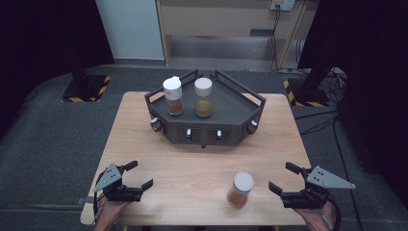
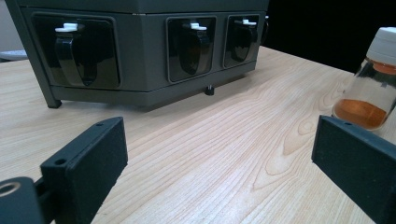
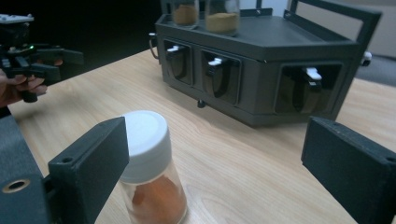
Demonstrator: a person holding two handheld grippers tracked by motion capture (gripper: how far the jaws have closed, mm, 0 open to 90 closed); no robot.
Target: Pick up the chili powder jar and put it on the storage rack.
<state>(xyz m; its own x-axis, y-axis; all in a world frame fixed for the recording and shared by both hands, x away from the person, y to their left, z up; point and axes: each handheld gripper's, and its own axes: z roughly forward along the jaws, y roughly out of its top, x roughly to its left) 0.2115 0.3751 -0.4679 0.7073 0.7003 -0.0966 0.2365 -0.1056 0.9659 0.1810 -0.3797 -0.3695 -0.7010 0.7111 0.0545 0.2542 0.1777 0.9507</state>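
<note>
Wooden worktop (image 1: 159, 154): spice jar (image 1: 240, 189) upright beside my right tool (image 1: 286, 179), jaws spread, for pickup; left tool (image 1: 140, 174) spread, idle; rack (image 1: 231, 103) holds two jars.

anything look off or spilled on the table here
Nothing is spilled or damaged. One jar stands upright alone on the table, apart from the two jars on the rack. The left rack jar's cap looks slightly askew. Both grippers are open and hold nothing.

black jaws, grey plates — trailing cables
</note>
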